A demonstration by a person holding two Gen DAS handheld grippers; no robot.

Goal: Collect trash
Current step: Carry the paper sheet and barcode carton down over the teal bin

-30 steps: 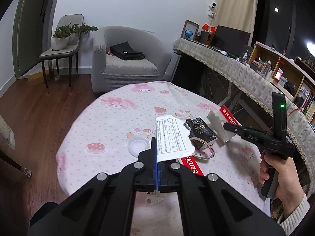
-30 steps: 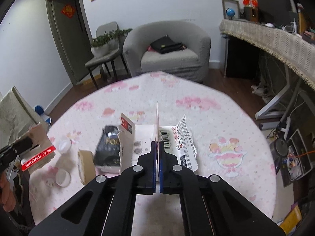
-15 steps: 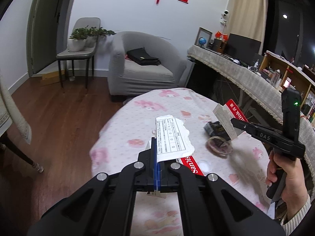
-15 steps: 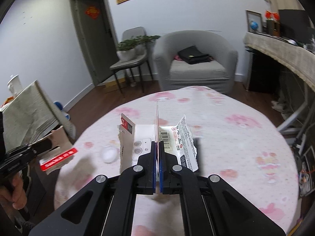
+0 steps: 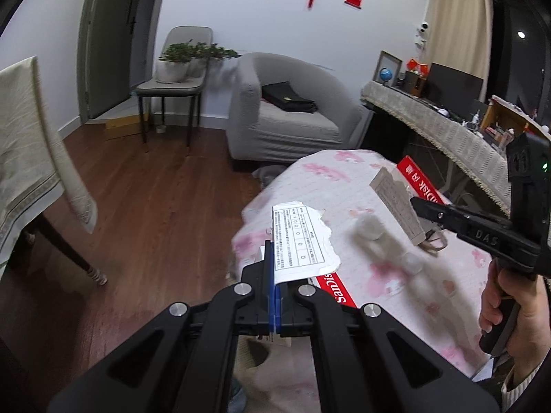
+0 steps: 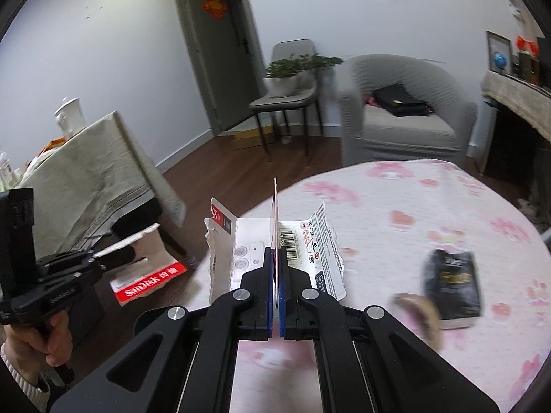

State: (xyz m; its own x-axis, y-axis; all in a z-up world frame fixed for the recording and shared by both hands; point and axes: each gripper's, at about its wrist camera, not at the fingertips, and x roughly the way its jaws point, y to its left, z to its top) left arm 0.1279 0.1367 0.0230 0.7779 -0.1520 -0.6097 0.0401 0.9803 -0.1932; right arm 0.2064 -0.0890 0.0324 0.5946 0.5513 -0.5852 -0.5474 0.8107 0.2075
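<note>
My left gripper (image 5: 274, 261) is shut on a torn red-and-white SanDisk card package (image 5: 301, 241), held past the left rim of the round table; that package (image 6: 148, 280) also shows at the left of the right wrist view. My right gripper (image 6: 276, 258) is shut on another torn SanDisk package (image 6: 320, 241), folded open either side of the jaws. In the left wrist view the right gripper (image 5: 418, 203) holds this package (image 5: 399, 203) above the table. On the table lie a black sachet (image 6: 451, 280), a brown ring (image 6: 418, 309) and small white caps (image 5: 368, 227).
The round table has a pink-patterned cloth (image 6: 413, 206). A second table with a beige cloth (image 6: 86, 172) stands at the left over wooden floor (image 5: 155, 206). A grey armchair (image 5: 286, 113), a chair with plants (image 5: 175, 69) and a long desk (image 5: 447, 127) line the back.
Both grippers have swung left with their packages; the table has slid right in both views and the floor and beige-clothed table have come into sight. Jaws stayed shut.
</note>
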